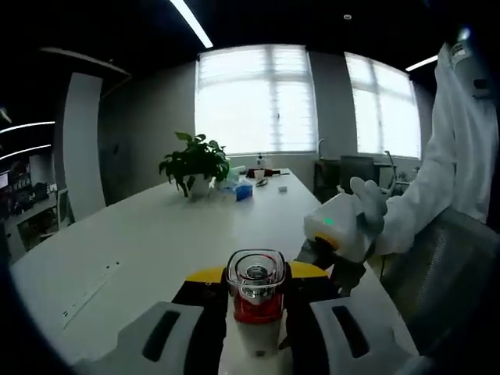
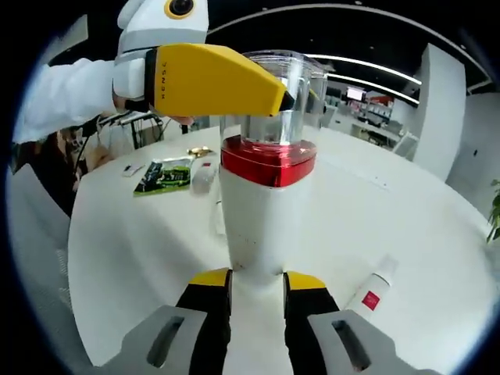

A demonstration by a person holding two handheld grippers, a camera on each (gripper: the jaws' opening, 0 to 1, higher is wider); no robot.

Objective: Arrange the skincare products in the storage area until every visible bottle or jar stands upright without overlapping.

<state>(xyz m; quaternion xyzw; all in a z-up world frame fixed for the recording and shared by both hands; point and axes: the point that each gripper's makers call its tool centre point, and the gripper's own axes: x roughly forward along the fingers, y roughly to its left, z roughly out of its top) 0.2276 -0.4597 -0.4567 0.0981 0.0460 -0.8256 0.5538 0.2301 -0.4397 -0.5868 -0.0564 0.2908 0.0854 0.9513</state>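
Note:
A white bottle [image 1: 255,301] with a red band and a clear cap sits between my left gripper's [image 1: 258,275] yellow-tipped jaws, which are closed against its sides. In the right gripper view the same bottle [image 2: 262,203] stands upright, and my right gripper [image 2: 258,287] is shut on its white base. The left gripper [image 2: 207,78], held by a gloved hand, reaches in from the top left with a yellow jaw across the clear cap. The right gripper [image 1: 344,226], white with a green light, comes in from the right beside the bottle.
A white table [image 2: 141,250] carries a slim white bottle with a red label [image 2: 373,293] lying on its side, a green packet [image 2: 164,176] and a small white jar [image 2: 205,178]. A potted plant [image 1: 195,162] and a blue box [image 1: 244,191] stand far off. A person in a white coat [image 1: 461,141] is on the right.

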